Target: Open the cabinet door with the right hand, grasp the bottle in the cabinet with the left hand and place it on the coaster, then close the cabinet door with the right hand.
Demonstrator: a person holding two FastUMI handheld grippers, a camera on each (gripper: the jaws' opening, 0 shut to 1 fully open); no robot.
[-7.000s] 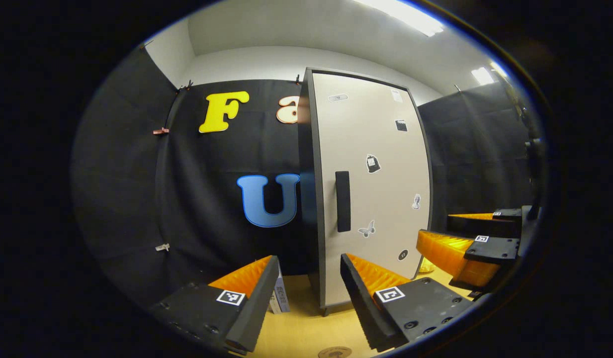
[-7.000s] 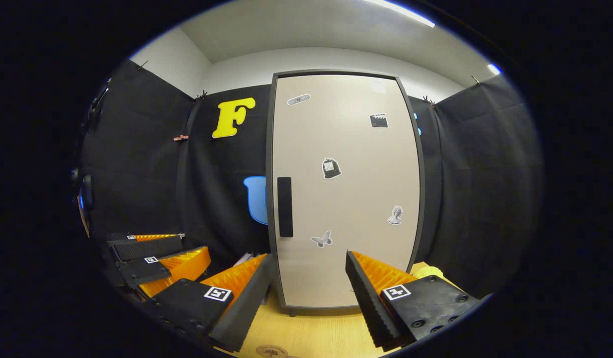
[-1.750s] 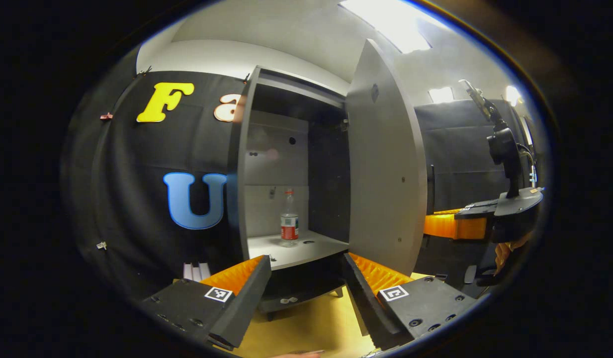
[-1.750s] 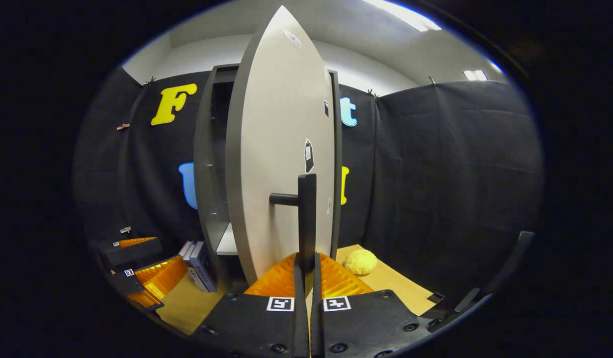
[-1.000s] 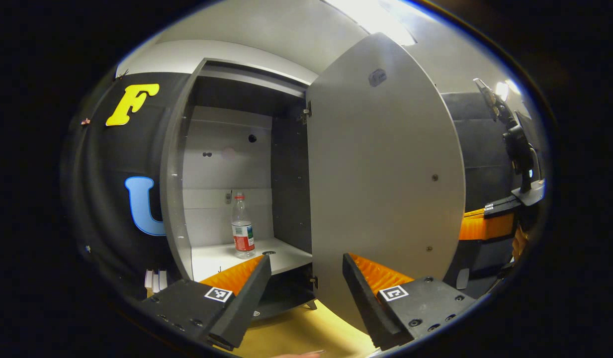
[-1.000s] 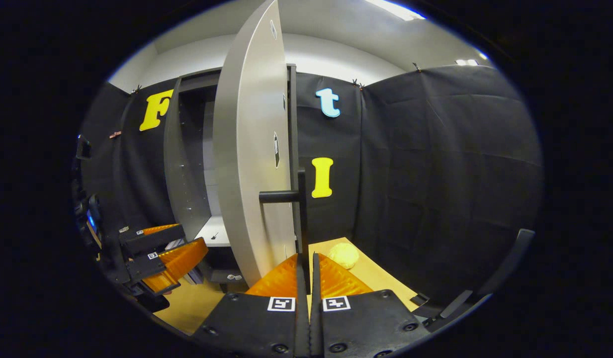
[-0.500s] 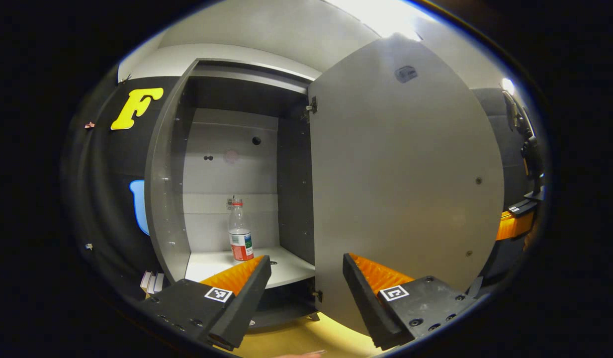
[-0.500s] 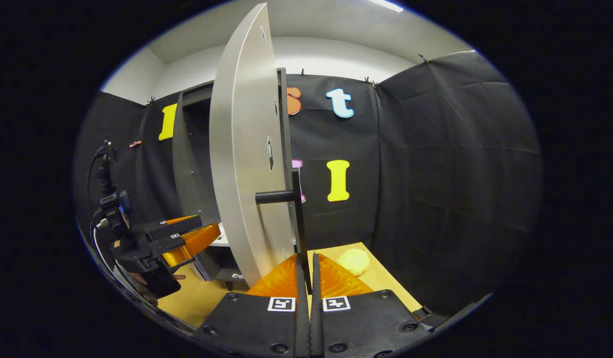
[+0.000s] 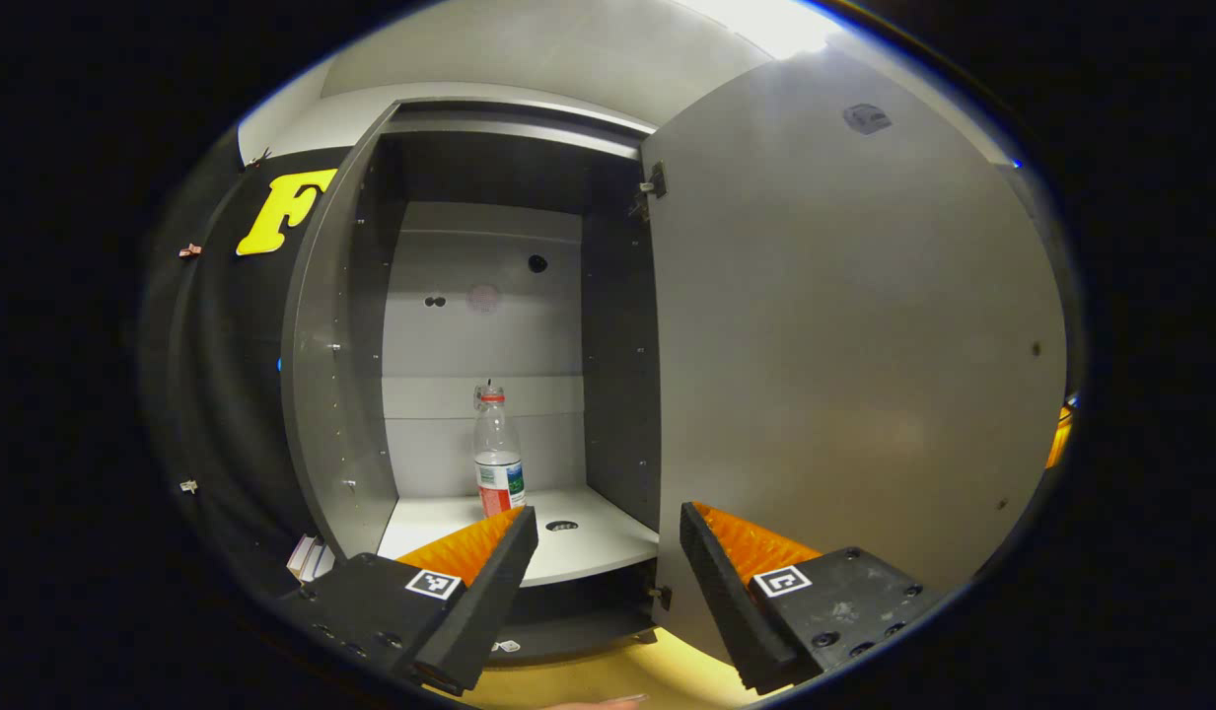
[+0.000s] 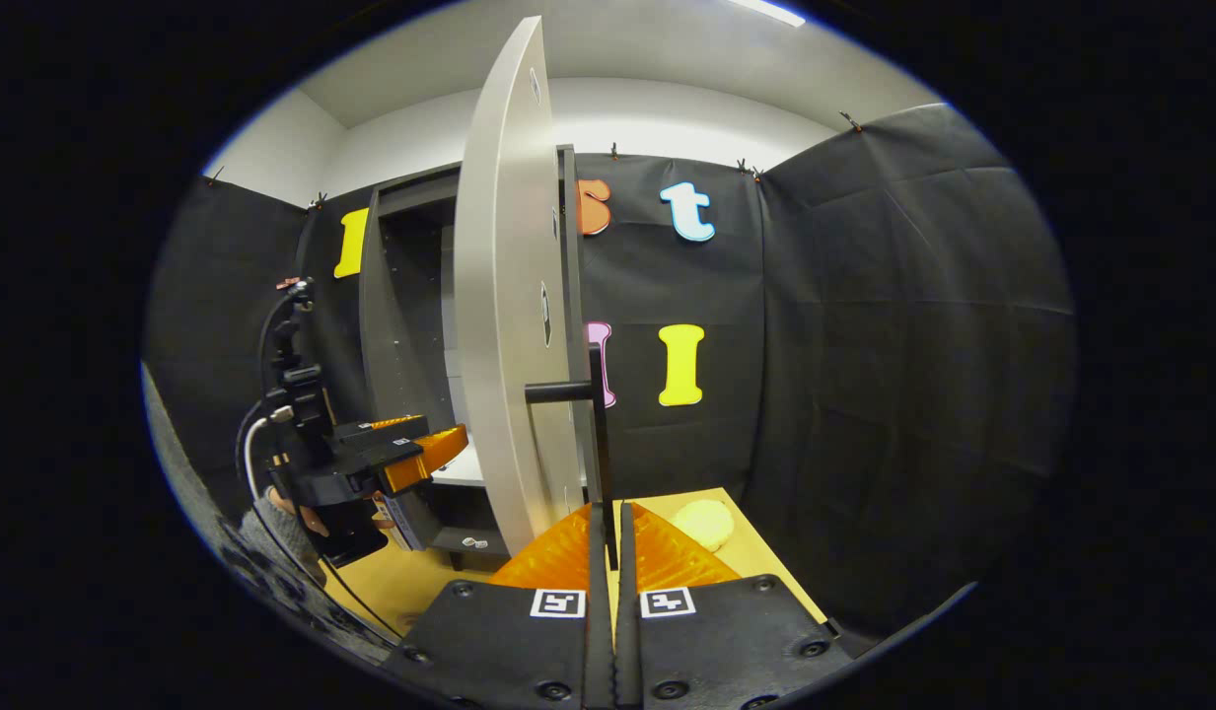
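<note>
One bottle [image 9: 497, 456] is standing upright on the cabinet [image 9: 336, 325] shelf, toward the shelf's back edge and well inside the opening, in the left gripper view. The left gripper [image 9: 600, 562] is facing it with its fingers wide apart and nothing between them. Compared with half a second ago, the cabinet door [image 9: 844, 335] is swinging farther out to the right and the bottle is sitting closer to the middle of the view, so the way in is widening.

In the right gripper view, the right gripper [image 10: 612, 547] is keeping its fingers pressed together on the lower end of the door handle [image 10: 596, 434], holding the door edge-on. The left gripper [image 10: 420, 449] is now nearing the cabinet's front edge. The opening step looks nearly done, and the bottle grasp seems next. The coaster's place cannot be told.
</note>
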